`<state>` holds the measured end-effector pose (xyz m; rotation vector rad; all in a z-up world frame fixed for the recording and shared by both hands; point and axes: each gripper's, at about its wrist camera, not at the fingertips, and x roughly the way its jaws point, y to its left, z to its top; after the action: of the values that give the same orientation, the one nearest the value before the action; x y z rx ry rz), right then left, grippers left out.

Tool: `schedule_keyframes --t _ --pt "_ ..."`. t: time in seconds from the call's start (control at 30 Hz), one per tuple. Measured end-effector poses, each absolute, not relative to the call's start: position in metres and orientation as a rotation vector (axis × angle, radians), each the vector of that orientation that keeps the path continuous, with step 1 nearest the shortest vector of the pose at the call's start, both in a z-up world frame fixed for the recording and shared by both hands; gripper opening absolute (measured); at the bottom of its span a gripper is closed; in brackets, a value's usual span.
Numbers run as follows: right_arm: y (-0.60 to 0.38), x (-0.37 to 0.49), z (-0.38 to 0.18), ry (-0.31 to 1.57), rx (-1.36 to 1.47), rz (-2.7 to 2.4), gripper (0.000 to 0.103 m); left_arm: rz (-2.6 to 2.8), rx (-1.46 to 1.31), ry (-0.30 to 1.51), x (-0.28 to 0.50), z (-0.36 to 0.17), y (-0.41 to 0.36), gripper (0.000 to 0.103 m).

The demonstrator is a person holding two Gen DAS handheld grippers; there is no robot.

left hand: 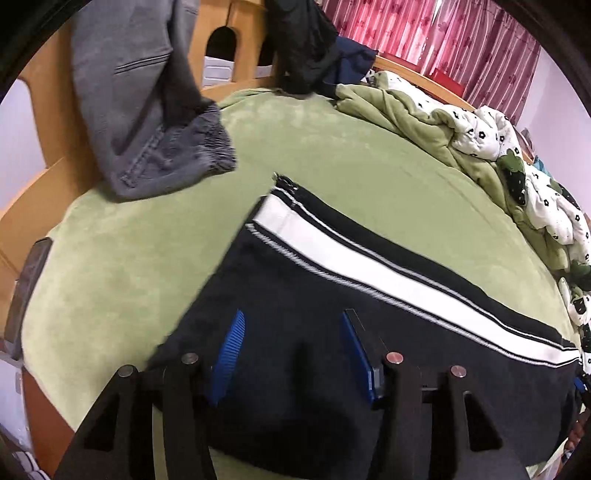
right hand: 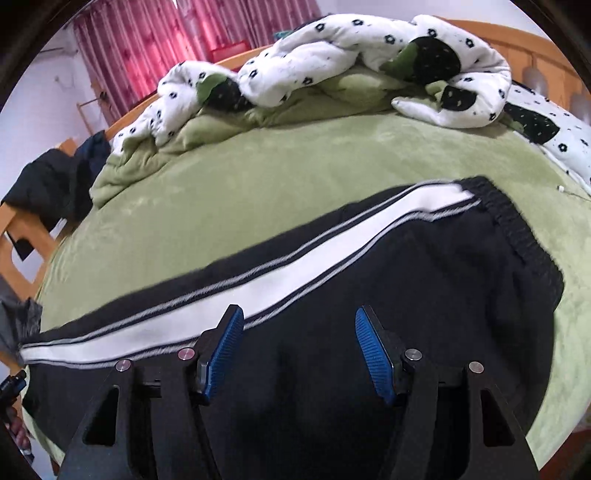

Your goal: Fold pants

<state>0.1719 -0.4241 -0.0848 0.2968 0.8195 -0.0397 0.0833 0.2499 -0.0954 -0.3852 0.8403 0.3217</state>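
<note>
Black pants [left hand: 295, 288] with a white side stripe [left hand: 332, 254] lie flat on the green bed cover [left hand: 332, 147], folded lengthwise. The leg hem [left hand: 282, 184] points away in the left wrist view. My left gripper [left hand: 293, 317] hovers open over the black cloth near the hem end, with nothing between its blue pads [left hand: 231, 354]. In the right wrist view the same pants [right hand: 406, 266] end in a ribbed waistband [right hand: 517, 229] at the right. My right gripper [right hand: 300, 312] stands open above the cloth, its left pad [right hand: 225, 343] over the stripe [right hand: 295, 273].
Grey jeans [left hand: 147, 110] hang over the wooden bed frame [left hand: 44, 177] at the left. Dark garments [left hand: 303, 48] lie at the far end. A bunched white and green quilt [right hand: 332, 55] fills the far side of the bed. Red curtains [left hand: 443, 33] hang behind.
</note>
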Motion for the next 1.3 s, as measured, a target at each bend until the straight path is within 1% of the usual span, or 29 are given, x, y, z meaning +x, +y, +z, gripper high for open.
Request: schedule_keyframes --t 0.13,0.37,0.5,0.57,0.6,0.63,0.73,0.87,1.07,1.17,1.3 --pt "-0.405 0.168 -0.09 0.844 0.289 -0.026 0.062 0.304 -0.393 0.835 0.093 -0.097 0.259 0.051" --pt "-0.379 0.15 -0.096 0.842 0.299 -0.04 0.062 0.326 -0.352 0.856 0.155 -0.101 0.278 0.051" --pt "-0.372 0.141 -0.102 0.853 0.299 -0.066 0.062 0.332 -0.35 0.911 0.193 -0.119 0.292 0.05" --pt "-0.369 0.139 -0.104 0.867 0.287 -0.072 0.062 0.331 -0.392 0.927 0.2 -0.125 0.297 0.03" --pt "-0.368 0.14 -0.106 0.875 0.272 -0.079 0.062 0.324 -0.374 0.904 0.2 -0.123 0.295 0.027" --pt "-0.367 0.14 -0.106 0.881 0.263 -0.085 0.062 0.314 -0.363 0.886 0.198 -0.12 0.292 0.017" --pt "-0.365 0.147 -0.103 0.888 0.227 -0.078 0.062 0.358 -0.334 0.795 0.184 -0.108 0.291 0.017" --pt "-0.352 0.162 -0.092 0.875 0.152 -0.021 0.062 0.384 -0.431 0.84 0.188 -0.128 0.305 0.016" --pt "-0.32 0.203 -0.075 0.839 -0.031 0.16 0.062 0.431 -0.344 0.839 0.193 -0.125 0.291 0.017" --pt "-0.303 0.232 -0.075 0.844 -0.145 0.258 0.062 0.409 -0.392 0.827 0.19 -0.124 0.299 0.017" --pt "-0.285 0.264 -0.082 0.858 -0.209 0.414 0.063 0.384 -0.468 0.816 0.185 -0.126 0.307 0.017"
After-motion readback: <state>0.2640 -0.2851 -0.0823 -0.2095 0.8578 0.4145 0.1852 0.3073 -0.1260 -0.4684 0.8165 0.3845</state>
